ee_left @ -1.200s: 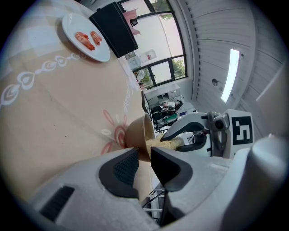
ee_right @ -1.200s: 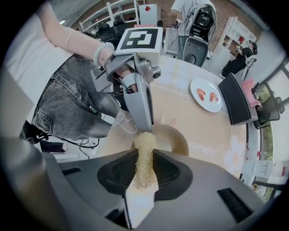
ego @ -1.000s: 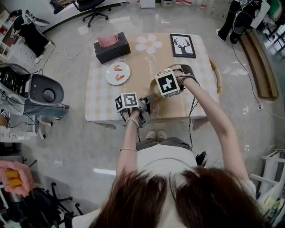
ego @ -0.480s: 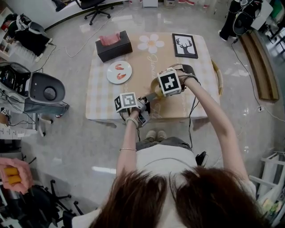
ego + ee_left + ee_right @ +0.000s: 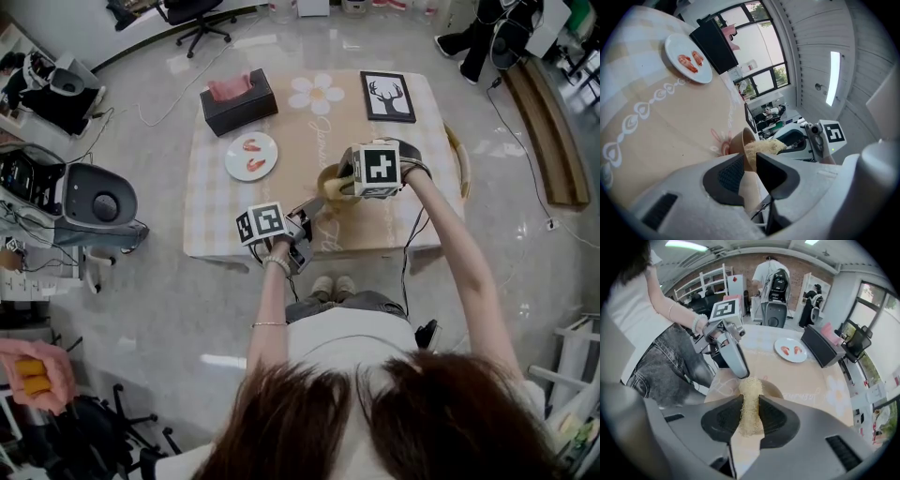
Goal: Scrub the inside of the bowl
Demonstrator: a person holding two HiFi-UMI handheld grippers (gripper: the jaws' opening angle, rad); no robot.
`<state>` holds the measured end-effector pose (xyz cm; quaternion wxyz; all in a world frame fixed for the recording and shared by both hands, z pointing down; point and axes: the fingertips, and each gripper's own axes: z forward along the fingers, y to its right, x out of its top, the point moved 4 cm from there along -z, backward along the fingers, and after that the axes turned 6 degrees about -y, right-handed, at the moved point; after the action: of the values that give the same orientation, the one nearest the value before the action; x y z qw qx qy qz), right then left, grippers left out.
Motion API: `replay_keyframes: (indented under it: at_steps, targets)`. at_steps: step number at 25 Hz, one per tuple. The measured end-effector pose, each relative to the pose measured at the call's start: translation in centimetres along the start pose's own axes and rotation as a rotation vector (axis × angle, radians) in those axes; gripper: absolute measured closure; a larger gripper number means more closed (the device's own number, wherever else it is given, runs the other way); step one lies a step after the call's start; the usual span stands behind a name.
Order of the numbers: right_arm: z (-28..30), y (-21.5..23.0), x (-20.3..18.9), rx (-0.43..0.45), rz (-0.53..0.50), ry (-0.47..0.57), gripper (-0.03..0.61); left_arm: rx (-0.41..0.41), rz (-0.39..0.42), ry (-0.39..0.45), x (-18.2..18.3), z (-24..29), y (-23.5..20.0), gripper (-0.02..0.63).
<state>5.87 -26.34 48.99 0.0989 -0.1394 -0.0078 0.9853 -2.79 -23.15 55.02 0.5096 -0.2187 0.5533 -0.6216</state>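
Observation:
A tan bowl (image 5: 327, 178) stands near the front middle of the cloth-covered table (image 5: 216, 202). My left gripper (image 5: 313, 207) is shut on the bowl's near rim. In the left gripper view the thin brown wall of the bowl (image 5: 748, 149) sits pinched between the two pads of the left gripper (image 5: 749, 165). My right gripper (image 5: 343, 187) hangs over the bowl from the right, shut on a pale fibrous scrubber (image 5: 751, 401) whose end reaches down into the bowl (image 5: 774, 390). The scrubber (image 5: 762, 147) shows inside the bowl's mouth. Most of the bowl's inside is hidden.
A white plate (image 5: 250, 156) with red food lies left of the bowl. A black tissue box (image 5: 236, 98) stands at the back left, a framed deer picture (image 5: 388, 96) at the back right. The table's front edge runs just under the left gripper. A person (image 5: 771, 273) stands beyond the table.
My right gripper has swung to the right and turned over the bowl with the scrubber in it. The left gripper has kept its hold on the rim.

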Motion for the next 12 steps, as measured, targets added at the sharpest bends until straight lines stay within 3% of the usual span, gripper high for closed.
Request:
replay_keyframes:
  at_steps: [4, 12]
  targets:
    - [-0.7, 0.1, -1.3, -0.036, 0.140, 0.118, 0.485, 0.050, 0.076, -0.018, -0.2, -0.1, 0.2, 0.551]
    - [-2.2, -0.6, -3.3, -0.116, 0.413, 0.478, 0.485, 0.122, 0.261, 0.001, 0.0, 0.6, 1.8, 0.586]
